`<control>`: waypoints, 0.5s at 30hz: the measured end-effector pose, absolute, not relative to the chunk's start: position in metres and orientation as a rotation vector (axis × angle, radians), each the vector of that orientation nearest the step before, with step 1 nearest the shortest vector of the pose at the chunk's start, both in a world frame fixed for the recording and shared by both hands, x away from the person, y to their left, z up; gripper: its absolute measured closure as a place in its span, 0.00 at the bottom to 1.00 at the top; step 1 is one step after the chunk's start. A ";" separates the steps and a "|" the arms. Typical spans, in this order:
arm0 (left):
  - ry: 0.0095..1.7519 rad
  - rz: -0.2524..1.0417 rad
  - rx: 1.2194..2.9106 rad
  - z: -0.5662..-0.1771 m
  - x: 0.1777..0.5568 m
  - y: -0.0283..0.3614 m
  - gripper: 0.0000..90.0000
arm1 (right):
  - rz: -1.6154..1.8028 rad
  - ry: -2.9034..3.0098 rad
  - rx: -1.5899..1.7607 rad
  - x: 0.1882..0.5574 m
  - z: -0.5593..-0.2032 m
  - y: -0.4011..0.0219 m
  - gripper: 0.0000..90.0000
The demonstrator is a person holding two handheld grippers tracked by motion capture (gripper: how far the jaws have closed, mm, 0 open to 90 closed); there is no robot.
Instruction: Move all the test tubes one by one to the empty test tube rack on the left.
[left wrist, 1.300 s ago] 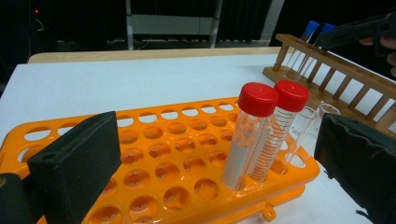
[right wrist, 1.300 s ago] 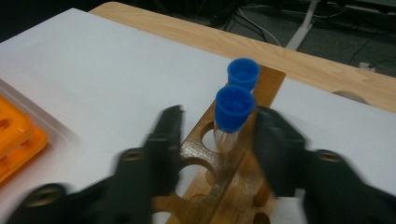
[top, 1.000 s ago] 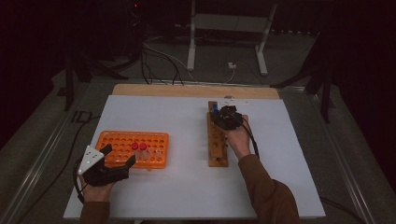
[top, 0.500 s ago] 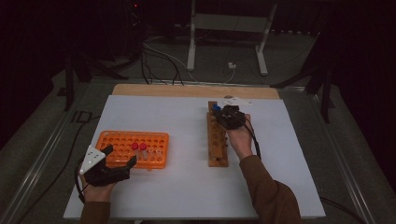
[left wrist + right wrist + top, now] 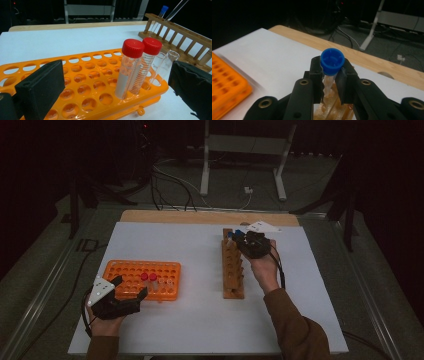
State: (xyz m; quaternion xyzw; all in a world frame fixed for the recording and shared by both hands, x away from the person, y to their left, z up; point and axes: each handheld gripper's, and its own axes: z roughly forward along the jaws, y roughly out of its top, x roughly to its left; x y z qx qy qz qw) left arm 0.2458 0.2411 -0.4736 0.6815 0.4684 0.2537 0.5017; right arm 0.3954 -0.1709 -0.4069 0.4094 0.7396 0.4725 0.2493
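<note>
An orange tube rack [image 5: 130, 275] [image 5: 82, 72] lies at the table's left with two red-capped tubes [image 5: 148, 279] [image 5: 140, 63] and two clear uncapped tubes [image 5: 165, 65] standing near its right end. My left gripper [image 5: 129, 289] [image 5: 112, 85] is open at the rack's near edge, its jaws wide on either side of the rack. A wooden tube rack [image 5: 232, 265] [image 5: 332, 110] stands right of centre. My right gripper [image 5: 240, 240] [image 5: 331, 82] is shut on a blue-capped tube [image 5: 332, 63] [image 5: 238, 234] over the wooden rack's far end.
The white table top [image 5: 200, 245] has a bare wooden strip [image 5: 200, 216] along its far edge. A white metal stand [image 5: 240, 150] and cables [image 5: 170, 180] lie on the floor beyond. The wooden rack [image 5: 180, 37] with a blue-capped tube [image 5: 162, 12] appears far off in the left gripper view.
The left gripper has edged slightly forward to the orange rack's near edge. The right gripper stays at the wooden rack's far end with the tube.
</note>
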 end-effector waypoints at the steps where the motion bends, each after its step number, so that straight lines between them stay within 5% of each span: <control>1: 1.132 0.612 1.647 -0.474 0.246 0.241 0.01 | 1.316 2.018 1.114 0.393 -0.405 -0.173 0.86; 15: 1.125 0.622 1.616 -0.467 0.243 0.239 0.01 | 1.410 2.137 0.998 0.362 -0.401 -0.162 0.86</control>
